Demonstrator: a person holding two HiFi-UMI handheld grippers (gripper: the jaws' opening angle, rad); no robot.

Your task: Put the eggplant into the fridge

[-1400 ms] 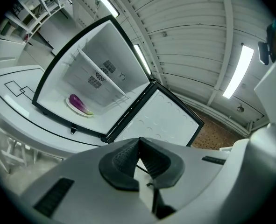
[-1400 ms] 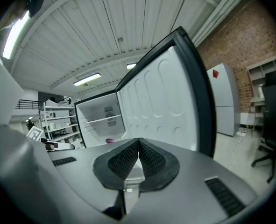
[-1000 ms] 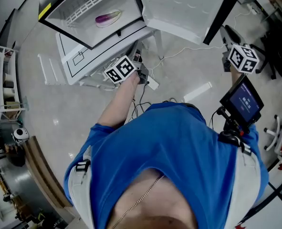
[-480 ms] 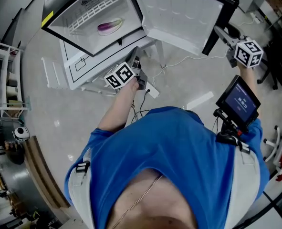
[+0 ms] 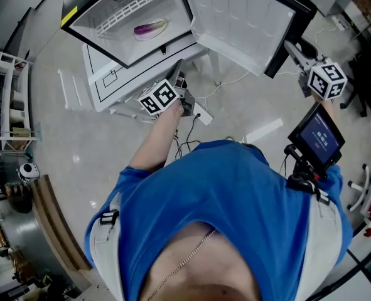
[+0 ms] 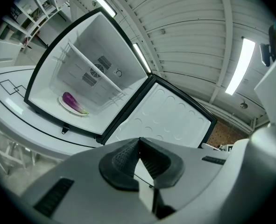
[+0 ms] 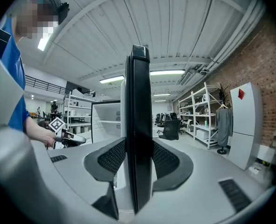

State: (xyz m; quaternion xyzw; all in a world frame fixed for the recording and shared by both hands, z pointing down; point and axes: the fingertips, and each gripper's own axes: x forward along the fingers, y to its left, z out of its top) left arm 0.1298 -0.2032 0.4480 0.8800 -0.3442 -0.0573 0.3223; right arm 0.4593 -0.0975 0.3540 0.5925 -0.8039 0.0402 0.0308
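The eggplant (image 5: 149, 28) already lies inside the fridge (image 5: 95, 12). The right gripper (image 5: 293, 46) is nearer the open fridge door (image 5: 241, 17): its jaws have just been closing and now clamp the door's free edge (the side to swing shut). The left gripper (image 6: 138, 155), jaws together and empty, hangs below the fridge.

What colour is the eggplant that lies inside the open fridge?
The eggplant is purple with a green stem end; the left gripper view shows it best.

Overhead, gripper views level (fridge (image 5: 235, 14) shared)
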